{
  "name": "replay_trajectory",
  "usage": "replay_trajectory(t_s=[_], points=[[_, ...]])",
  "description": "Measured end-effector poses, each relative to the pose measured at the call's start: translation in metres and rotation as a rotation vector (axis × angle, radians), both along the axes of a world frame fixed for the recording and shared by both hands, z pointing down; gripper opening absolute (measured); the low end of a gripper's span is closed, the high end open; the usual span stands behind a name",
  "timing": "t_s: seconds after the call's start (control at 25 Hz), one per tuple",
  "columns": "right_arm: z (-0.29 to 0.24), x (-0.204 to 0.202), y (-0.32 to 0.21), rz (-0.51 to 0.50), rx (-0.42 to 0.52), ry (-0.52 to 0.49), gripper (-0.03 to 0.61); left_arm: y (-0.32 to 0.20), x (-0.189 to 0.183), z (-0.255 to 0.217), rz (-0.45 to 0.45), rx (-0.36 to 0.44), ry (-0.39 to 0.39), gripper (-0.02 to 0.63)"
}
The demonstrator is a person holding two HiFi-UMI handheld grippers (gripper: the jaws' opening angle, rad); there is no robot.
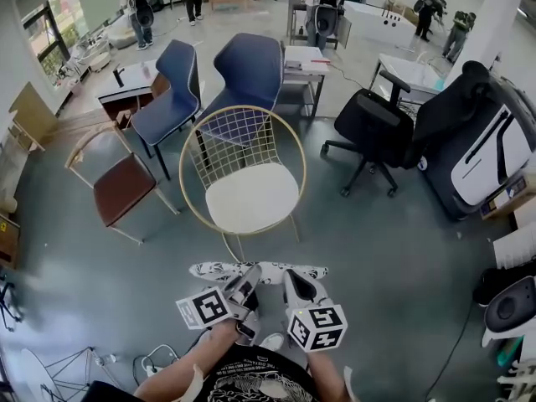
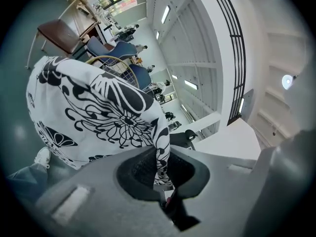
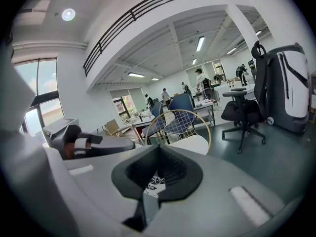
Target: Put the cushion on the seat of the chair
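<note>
Cushion (image 1: 268, 270), seemingly soft, light and floppy, hangs just short of the chair (image 1: 251, 198), your left claw (image 1: 243, 290) and right claw (image 1: 296, 288) each pinched on its near edge, a sound spread-apart hold.

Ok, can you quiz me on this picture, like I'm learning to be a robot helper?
1. True or false: the cushion already lies on the gold wire chair.
2. What colour is that chair's seat? A blue, B white, C brown.
3. Fill in: the cushion is gripped by ___ claw(s).

Key:
1. False. It hangs in the air in front of the chair.
2. B.
3. Two. The left claw and the right claw are both shut on its fabric.
</note>
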State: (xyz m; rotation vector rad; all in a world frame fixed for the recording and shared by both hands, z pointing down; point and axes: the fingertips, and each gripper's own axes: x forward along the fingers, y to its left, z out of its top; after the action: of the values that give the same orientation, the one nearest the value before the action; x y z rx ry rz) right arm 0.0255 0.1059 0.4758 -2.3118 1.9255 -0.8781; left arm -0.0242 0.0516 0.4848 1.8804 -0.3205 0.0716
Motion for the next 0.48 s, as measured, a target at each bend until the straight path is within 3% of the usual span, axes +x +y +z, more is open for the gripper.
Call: replay_trajectory(t_s=[0.28,0.48], points=[[-0.004,0.055,-0.051,0.024,-0.026,0.023,-0.002,-0.052,0.057,0.005,0.046,-0.026,0.017,0.02],[-0.006,0.068,-0.096,0.012,-0.03,0.031,-0.002,-0.096,0.068,0.003,0.024,-0.036,0.031,0.02]])
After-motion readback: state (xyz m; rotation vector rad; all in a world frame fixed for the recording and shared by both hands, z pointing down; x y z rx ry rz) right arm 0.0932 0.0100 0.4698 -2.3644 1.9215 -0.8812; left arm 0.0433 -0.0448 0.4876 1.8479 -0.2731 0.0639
